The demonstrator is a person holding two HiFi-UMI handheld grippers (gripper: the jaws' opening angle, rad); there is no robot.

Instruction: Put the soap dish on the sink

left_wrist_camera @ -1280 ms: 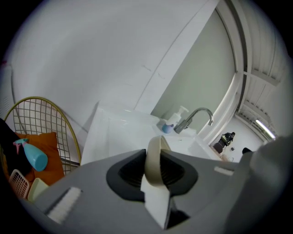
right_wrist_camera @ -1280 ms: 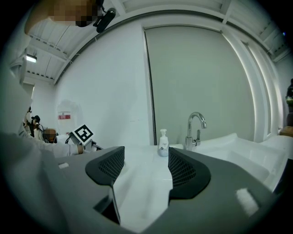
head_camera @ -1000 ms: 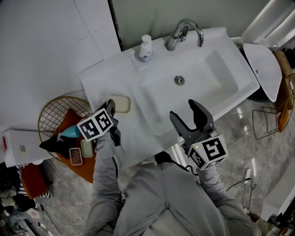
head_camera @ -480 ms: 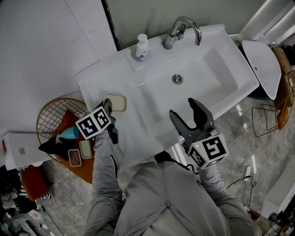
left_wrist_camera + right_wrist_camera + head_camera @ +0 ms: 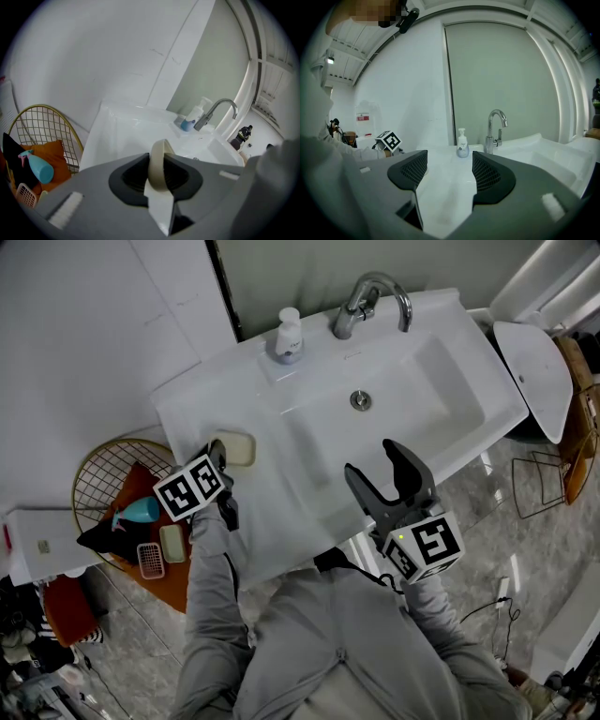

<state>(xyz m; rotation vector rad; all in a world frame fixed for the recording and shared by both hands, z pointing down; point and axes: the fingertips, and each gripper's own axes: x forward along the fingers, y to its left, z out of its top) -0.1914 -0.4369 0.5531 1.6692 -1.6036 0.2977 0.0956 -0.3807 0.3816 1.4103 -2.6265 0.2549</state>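
Note:
The cream soap dish (image 5: 236,448) is at the white sink's (image 5: 281,512) left deck, near its left edge; whether it rests on the deck I cannot tell. My left gripper (image 5: 219,459) is shut on the dish's near end. In the left gripper view the dish (image 5: 159,161) stands edge-on, pinched between the two dark pads, with my left gripper (image 5: 159,177) pointing down at the deck. My right gripper (image 5: 384,476) hangs open over the sink's front rim, nothing in it. The right gripper view shows the right gripper (image 5: 449,174) with bare basin between the pads.
A soap pump bottle (image 5: 288,337) and a chrome faucet (image 5: 367,301) stand at the sink's back; the drain (image 5: 361,400) is mid-basin. Left of the sink a gold wire basket (image 5: 103,474) holds an orange cloth and a blue spray bottle (image 5: 141,512). A white toilet lid (image 5: 536,381) stands at the right.

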